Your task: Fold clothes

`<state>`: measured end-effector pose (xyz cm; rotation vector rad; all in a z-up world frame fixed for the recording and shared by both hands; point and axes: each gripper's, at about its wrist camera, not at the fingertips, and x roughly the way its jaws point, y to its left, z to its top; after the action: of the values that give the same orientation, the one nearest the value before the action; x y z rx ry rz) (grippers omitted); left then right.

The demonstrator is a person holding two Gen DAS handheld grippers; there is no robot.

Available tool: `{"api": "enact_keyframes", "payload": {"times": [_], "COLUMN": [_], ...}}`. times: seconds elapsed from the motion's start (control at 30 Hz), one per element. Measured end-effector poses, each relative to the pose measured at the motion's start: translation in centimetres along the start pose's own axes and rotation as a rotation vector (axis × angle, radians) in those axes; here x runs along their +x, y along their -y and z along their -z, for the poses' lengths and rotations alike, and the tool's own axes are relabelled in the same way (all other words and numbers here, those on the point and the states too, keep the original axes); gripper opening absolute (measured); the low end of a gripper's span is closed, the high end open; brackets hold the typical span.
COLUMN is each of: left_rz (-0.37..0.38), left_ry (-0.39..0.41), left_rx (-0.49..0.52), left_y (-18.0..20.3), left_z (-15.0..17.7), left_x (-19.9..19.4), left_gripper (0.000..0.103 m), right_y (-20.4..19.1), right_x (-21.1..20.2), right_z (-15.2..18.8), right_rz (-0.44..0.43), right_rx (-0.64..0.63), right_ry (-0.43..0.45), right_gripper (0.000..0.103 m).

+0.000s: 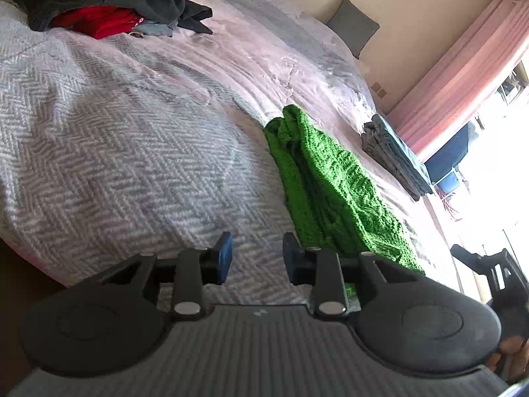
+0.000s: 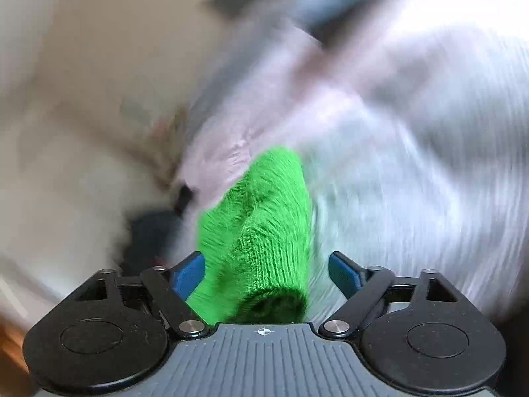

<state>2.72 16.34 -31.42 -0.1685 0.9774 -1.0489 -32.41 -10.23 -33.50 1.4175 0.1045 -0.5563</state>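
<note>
A bright green knit sweater [image 1: 330, 185] lies partly folded in a long strip on the bed, right of centre. My left gripper [image 1: 258, 248] hovers open over the bedspread just left of the sweater's near end, with nothing between its blue pads [image 1: 223, 258]. The right wrist view is heavily blurred by motion. There my right gripper [image 2: 266, 264] stands wide open, and a rolled end of the green sweater [image 2: 264, 231] lies between its fingers. I cannot tell whether the pads touch the knit.
A grey-and-white herringbone bedspread [image 1: 115, 132] covers the bed. A heap of dark and red unfolded clothes [image 1: 115, 0] sits at the far left. A folded blue-grey stack [image 1: 393, 152] lies near the right edge. A grey cushion [image 1: 353, 24] and pink curtain [image 1: 463, 66] stand behind.
</note>
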Motion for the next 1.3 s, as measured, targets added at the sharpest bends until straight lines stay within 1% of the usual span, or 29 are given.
{"api": "enact_keyframes", "payload": {"times": [0.07, 0.1, 0.23, 0.27, 0.3, 0.37, 0.4, 0.47, 0.57, 0.63, 0.7, 0.8, 0.87, 0.93, 0.97, 1.0, 1.03, 1.07, 1.1, 1.13, 1.2, 1.23, 1.27, 1.3], "left_rz": [0.0, 0.0, -0.012, -0.017, -0.021, -0.026, -0.025, -0.018, -0.017, -0.012, 0.002, 0.034, 0.06, 0.08, 0.087, 0.093, 0.096, 0.1, 0.103, 0.106, 0.117, 0.131, 0.153, 0.173], "left_ry": [0.0, 0.001, 0.008, 0.006, 0.003, -0.004, -0.005, -0.002, -0.003, -0.008, -0.018, -0.037, -0.048, -0.053, -0.054, -0.057, -0.062, -0.067, -0.075, -0.087, -0.115, -0.128, -0.141, -0.158], "left_rx": [0.006, 0.009, 0.015, 0.012, 0.009, 0.001, 0.002, 0.012, 0.026, 0.028, 0.029, 0.03, 0.031, 0.027, 0.023, 0.015, 0.003, -0.009, -0.022, -0.036, -0.08, -0.104, -0.128, -0.145], "left_y": [0.3, 0.5, 0.8, 0.8, 0.8, 0.9, 1.0, 1.3, 1.8, 2.1, 2.5, 3.6, 4.5, 5.4, 5.8, 6.1, 6.3, 6.5, 6.7, 6.7, 6.5, 6.3, 6.1, 5.9], "left_z": [0.0, -0.1, -0.2, -0.2, -0.2, -0.3, -0.4, -0.5, -0.8, -1.0, -1.1, -1.5, -2.0, -2.7, -3.1, -3.6, -4.2, -4.8, -5.4, -6.1, -7.5, -8.2, -9.0, -9.8], "left_x": [-0.1, -0.2, -0.6, -0.5, -0.5, -0.3, -0.3, -0.3, -0.2, 0.1, 0.5, 1.8, 2.8, 4.2, 5.0, 5.8, 6.9, 7.9, 9.0, 10.1, 12.4, 13.5, 14.7, 15.9], "left_gripper": [0.026, 0.026, 0.028, 0.028, 0.028, 0.028, 0.028, 0.028, 0.028, 0.028, 0.028, 0.028, 0.029, 0.032, 0.034, 0.038, 0.04, 0.042, 0.042, 0.042, 0.046, 0.048, 0.054, 0.059], "right_y": [2.1, 2.4, 2.1, 2.0, 1.9, 1.4, 0.4, -1.8, -5.4, -6.5, -6.9, -5.8, -4.1, -2.1, -0.8, 0.5, 1.7, 2.8, 4.0, 4.9, 6.2, 6.6, 7.0, 7.1], "right_x": [1.5, 2.2, 4.7, 5.4, 6.1, 7.2, 7.1, 6.9, 5.9, 5.7, 5.7, 5.7, 4.8, 5.4, 5.2, 5.0, 4.4, 3.7, 3.0, 1.9, -0.4, -1.3, -2.1, -2.3], "right_z": [-0.4, -0.3, 0.2, 0.2, 0.1, -0.5, -1.0, -1.9, -4.4, -6.4, -10.2, -15.8, -17.1, -19.8, -20.5, -21.2, -21.0, -20.7, -20.4, -19.7, -17.6, -16.4, -15.2, -14.5], "right_rz": [-0.034, -0.002, 0.022, 0.022, 0.021, 0.047, 0.063, 0.095, 0.134, 0.152, 0.179, 0.195, 0.2, 0.209, 0.209, 0.208, 0.197, 0.186, 0.174, 0.131, 0.043, 0.019, -0.005, -0.005], "right_rx": [0.185, 0.206, 0.195, 0.195, 0.196, 0.166, 0.085, -0.082, -0.371, -0.5, -0.619, -0.755, -0.791, -0.749, -0.652, -0.554, -0.474, -0.394, -0.314, -0.243, -0.121, -0.077, -0.033, -0.012], "right_ry": [-0.043, -0.057, -0.075, -0.074, -0.074, -0.077, -0.078, -0.08, -0.069, -0.099, -0.157, -0.255, -0.261, -0.267, -0.247, -0.227, -0.191, -0.155, -0.119, -0.073, -0.012, 0.007, 0.027, 0.023], "right_gripper": [0.069, 0.069, 0.069, 0.065, 0.048, 0.033, 0.029, 0.026, 0.025, 0.025, 0.025, 0.025, 0.025, 0.026, 0.032, 0.042, 0.049, 0.067, 0.077, 0.078, 0.078, 0.078, 0.078, 0.079]}}
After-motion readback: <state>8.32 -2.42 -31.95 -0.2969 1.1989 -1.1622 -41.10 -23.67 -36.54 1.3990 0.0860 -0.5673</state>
